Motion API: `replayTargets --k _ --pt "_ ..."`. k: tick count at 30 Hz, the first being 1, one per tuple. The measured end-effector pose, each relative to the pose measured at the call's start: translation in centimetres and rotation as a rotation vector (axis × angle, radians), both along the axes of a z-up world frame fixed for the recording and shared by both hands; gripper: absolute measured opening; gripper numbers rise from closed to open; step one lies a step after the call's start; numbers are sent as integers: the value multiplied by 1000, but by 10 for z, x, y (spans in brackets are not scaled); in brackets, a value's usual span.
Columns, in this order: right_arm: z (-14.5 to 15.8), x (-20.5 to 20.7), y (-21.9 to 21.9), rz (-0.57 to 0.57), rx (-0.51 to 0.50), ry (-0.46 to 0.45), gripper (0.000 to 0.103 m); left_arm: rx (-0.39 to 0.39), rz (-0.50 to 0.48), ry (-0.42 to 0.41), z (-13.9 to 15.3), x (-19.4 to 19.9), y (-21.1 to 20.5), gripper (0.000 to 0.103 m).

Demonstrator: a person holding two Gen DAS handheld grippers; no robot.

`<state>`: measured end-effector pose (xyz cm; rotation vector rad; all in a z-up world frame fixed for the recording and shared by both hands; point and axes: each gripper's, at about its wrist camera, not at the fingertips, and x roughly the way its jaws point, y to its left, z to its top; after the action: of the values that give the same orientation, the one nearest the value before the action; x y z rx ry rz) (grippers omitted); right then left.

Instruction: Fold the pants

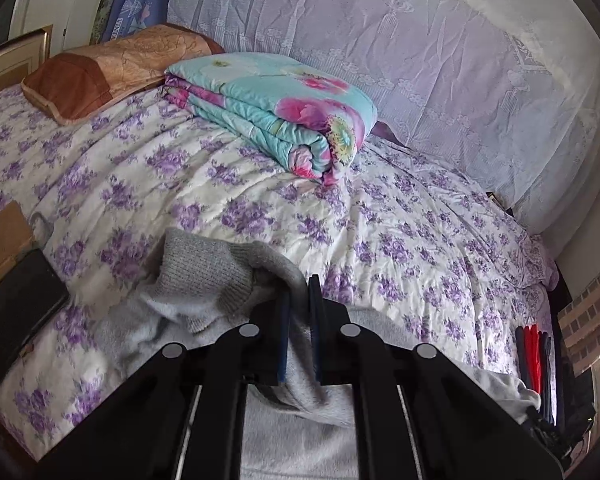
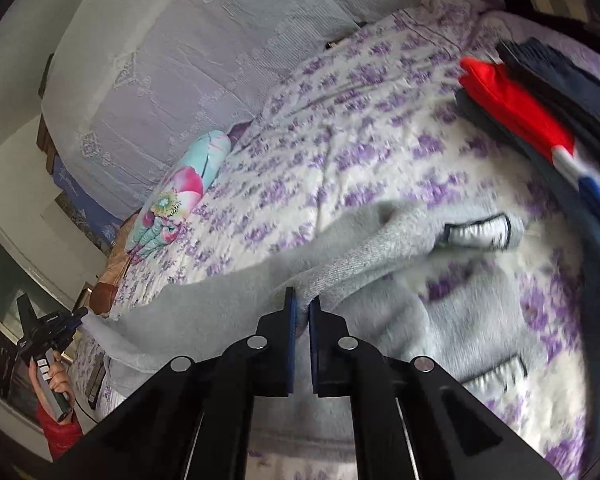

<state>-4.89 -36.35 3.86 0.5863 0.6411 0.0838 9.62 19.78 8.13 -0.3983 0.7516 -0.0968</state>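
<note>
on the bed with its purple-flowered cover lie a folded turquoise quilt and a brown pillow by the headboard, a black phone at the near edge, and a stack of red and dark folded clothes to the side. the grey pants lie across the near part of the bed. the left tool is clamped on a ribbed cuff, pointing downward; the right tool is clamped on another grey edge, angled down too.
</note>
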Motion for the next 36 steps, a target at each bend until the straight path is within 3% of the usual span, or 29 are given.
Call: replayTargets --k 5,8,11,12,14,16,17,19,21,24,26,30,34,35,36 --pt "28 111 -16 -36 -59 -22 6 -14 59 28 8 91 -10 8" --pt "10 202 -21 -45 -101 82 11 -47 140 84 -5 155 -13 8" --pt "-15 249 -15 -155 -260 215 46 -62 212 197 -45 199 -9 12" --pt "-19 246 -13 -146 -262 200 46 -88 210 240 -60 204 -5 15" --pt "-23 227 -14 -112 -195 141 47 -152 197 258 -77 194 4 20" --pt "-23 201 -19 -122 -162 115 47 -170 157 202 -78 177 11 29" --pt "-21 188 -23 -130 -154 101 47 -159 134 180 -74 168 15 31" --pt "-18 162 -31 -152 -146 90 47 -113 116 125 -62 147 18 51" --pt "-18 141 -37 -168 -145 98 48 -41 91 51 -47 120 19 60" --pt "-29 123 -45 -197 -143 146 50 97 52 -5 -34 81 18 62" --pt "-42 123 -54 -209 -101 185 50 133 33 4 -34 55 27 63" --pt "-61 134 -67 -212 46 215 50 62 38 60 -43 9 57 63" --pt "-75 164 -59 -150 68 258 50 8 72 93 -56 -34 79 63" --pt "-74 167 -55 -145 37 251 35 6 83 105 -61 -40 81 63" --pt "-71 167 -51 -145 4 228 9 0 91 116 -64 -47 84 63"
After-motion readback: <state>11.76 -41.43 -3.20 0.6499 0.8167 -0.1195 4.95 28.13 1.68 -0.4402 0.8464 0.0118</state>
